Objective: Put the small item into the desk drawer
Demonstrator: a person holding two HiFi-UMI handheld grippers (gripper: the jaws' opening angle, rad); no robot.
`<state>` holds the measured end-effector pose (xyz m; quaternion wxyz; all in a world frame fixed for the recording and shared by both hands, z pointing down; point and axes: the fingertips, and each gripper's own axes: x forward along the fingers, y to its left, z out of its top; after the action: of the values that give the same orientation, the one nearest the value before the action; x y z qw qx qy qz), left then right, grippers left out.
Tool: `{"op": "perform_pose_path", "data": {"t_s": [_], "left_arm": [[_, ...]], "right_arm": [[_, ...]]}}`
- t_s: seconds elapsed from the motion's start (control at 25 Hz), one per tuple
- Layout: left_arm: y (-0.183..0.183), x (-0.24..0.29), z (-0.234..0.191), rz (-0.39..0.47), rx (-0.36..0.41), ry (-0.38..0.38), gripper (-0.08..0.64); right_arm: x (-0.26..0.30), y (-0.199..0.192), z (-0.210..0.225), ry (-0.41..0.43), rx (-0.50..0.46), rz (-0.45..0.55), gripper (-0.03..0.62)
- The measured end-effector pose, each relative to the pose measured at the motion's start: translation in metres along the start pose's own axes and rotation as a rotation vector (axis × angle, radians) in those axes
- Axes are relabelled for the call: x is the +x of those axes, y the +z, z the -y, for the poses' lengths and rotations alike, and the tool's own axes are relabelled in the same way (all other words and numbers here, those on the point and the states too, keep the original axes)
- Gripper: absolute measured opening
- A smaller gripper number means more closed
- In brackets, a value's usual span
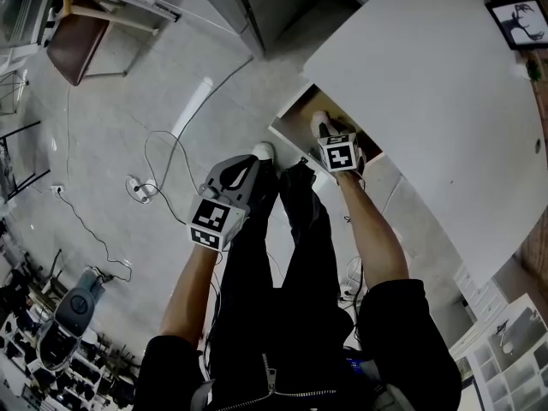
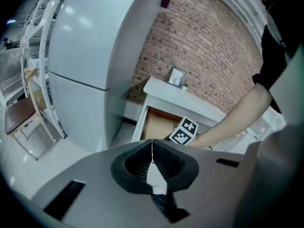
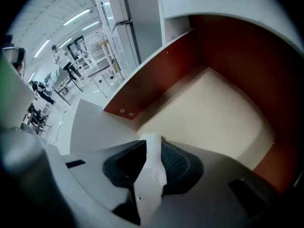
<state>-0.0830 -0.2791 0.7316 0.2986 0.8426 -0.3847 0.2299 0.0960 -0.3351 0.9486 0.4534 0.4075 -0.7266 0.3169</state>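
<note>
The desk drawer (image 1: 301, 114) stands pulled out from under the white desk (image 1: 428, 84). My right gripper (image 1: 336, 142) hangs over it and points steeply down. In the right gripper view the drawer (image 3: 209, 113) shows a cream floor and brown walls. There the right gripper (image 3: 152, 139) has its jaws a little apart, and the white in the slit lines up with the drawer's white front (image 3: 102, 122). I cannot make out the small item in any view. My left gripper (image 1: 253, 164) is held out over the floor, left of the drawer. Its jaws (image 2: 152, 144) are shut on nothing.
A tall grey fridge (image 2: 90, 56) stands left of the desk (image 2: 180, 96), against a brick wall (image 2: 213, 46). A picture frame (image 1: 518, 20) sits on the desktop. Cables (image 1: 158, 169) and a chair (image 1: 77, 37) are on the floor at the left. My legs (image 1: 282, 255) stand before the drawer.
</note>
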Motion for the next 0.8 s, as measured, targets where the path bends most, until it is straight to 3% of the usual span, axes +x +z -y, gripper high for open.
{"op": "perform_pose_path", "data": {"t_s": [0.24,0.8], "left_arm": [[0.007,-0.006,0.008,-0.002,0.01,-0.009,0.022],[0.067,-0.016,0.033,0.029,0.109,-0.078,0.021]], "right_arm": [[-0.028,0.001,-0.009,0.007,0.047,0.033,0.006],[-0.143,0.014,-0.042,0.002,0.153,0.27,0.005]]}}
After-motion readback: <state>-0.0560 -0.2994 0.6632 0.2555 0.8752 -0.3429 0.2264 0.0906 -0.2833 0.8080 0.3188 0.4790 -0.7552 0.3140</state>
